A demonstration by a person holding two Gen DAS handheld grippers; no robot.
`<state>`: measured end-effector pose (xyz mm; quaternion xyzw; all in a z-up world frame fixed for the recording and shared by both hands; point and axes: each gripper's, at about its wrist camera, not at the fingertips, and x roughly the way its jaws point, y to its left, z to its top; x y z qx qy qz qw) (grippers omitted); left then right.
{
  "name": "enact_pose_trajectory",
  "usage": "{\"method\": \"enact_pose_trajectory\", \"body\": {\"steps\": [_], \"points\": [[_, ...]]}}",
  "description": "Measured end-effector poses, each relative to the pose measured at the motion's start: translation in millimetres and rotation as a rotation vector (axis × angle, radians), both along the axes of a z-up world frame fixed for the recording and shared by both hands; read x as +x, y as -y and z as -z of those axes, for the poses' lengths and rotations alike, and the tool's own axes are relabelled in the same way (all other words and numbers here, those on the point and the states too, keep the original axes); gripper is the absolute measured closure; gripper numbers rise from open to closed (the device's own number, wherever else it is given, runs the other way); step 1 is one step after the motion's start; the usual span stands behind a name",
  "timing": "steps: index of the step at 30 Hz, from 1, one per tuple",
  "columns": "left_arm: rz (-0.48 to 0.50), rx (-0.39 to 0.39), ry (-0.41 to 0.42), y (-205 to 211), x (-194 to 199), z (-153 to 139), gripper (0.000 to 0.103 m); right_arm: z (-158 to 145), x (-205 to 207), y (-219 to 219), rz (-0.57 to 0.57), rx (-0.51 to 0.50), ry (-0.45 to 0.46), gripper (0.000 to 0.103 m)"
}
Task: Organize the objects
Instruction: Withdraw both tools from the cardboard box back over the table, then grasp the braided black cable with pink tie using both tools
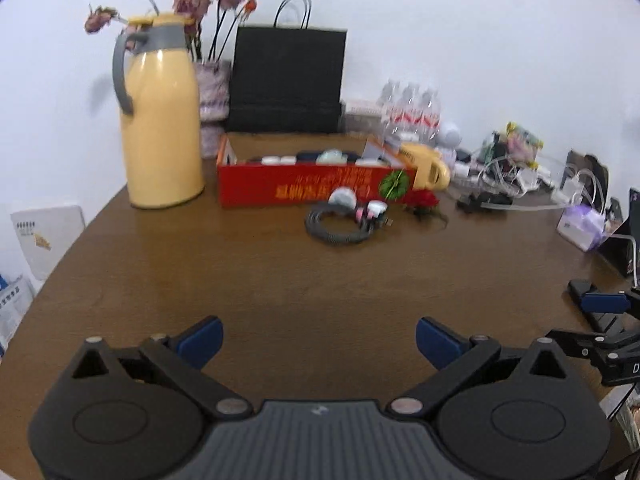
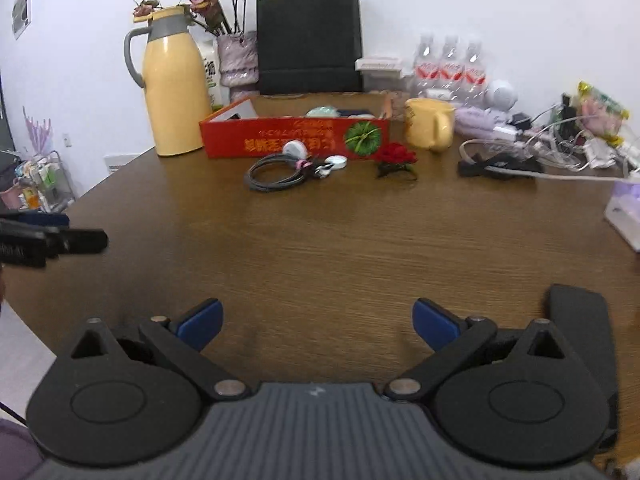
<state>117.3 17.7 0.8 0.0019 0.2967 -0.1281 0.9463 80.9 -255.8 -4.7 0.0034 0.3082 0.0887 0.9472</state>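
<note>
Standing here, I am counting one red box (image 2: 294, 138) lying on the tabletop (image 2: 340, 248), one tall yellow jug (image 2: 174, 88), one yellow mug (image 2: 430, 126), one black paper bag (image 2: 308, 40) and one vase (image 2: 238, 58) of dried roses. Three water bottles (image 2: 450, 66) are standing in a row. One coiled black cable (image 2: 272, 174) and one red flower (image 2: 396, 156) are lying before the box. Two tools are showing, the left tool (image 1: 319, 340) and the right tool (image 2: 318, 322).

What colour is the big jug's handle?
Grey; the big jug itself is pale yellow. The handle shows best in the right wrist view.
</note>
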Motion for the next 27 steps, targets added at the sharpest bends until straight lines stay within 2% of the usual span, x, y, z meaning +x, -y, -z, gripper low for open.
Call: {"method": "enact_pose_trajectory", "body": {"steps": [4, 9, 11, 15, 17, 19, 21, 22, 23, 25, 27], "points": [[0.047, 0.001, 0.023, 14, 15, 6, 0.000, -7, 9, 12, 0.054, 0.022, 0.074, 0.000], [0.062, 0.052, 0.056, 45, 87, 20, 0.000, -7, 69, 9, 0.077, -0.016, 0.134, 0.003], [0.112, 0.049, 0.072, 55, 121, 24, 0.000, -4, 102, 7, 0.075, -0.026, 0.145, 0.006], [0.140, 0.067, 0.034, 75, 193, 44, 0.000, 12, 179, 14, 0.130, -0.005, 0.110, 0.019], [0.106, 0.102, 0.009, 83, 220, 55, 0.003, 25, 218, 20, 0.160, 0.017, 0.067, 0.022], [0.114, 0.108, -0.006, 89, 239, 64, 0.003, 38, 249, 22, 0.178, 0.008, 0.042, 0.026], [0.137, 0.102, -0.015, 93, 252, 71, 0.009, 51, 274, 21, 0.185, -0.021, 0.003, 0.049], [0.135, 0.100, -0.017, 94, 253, 74, 0.012, 56, 281, 21, 0.187, -0.022, -0.010, 0.055], [0.127, 0.102, -0.020, 95, 254, 75, 0.014, 62, 286, 19, 0.180, -0.018, -0.023, 0.067], [0.140, 0.106, 0.012, 95, 247, 74, 0.025, 64, 286, 16, 0.160, -0.025, -0.015, 0.087], [0.158, 0.124, 0.022, 97, 238, 73, 0.025, 65, 283, 14, 0.118, -0.012, -0.023, 0.090]]}}
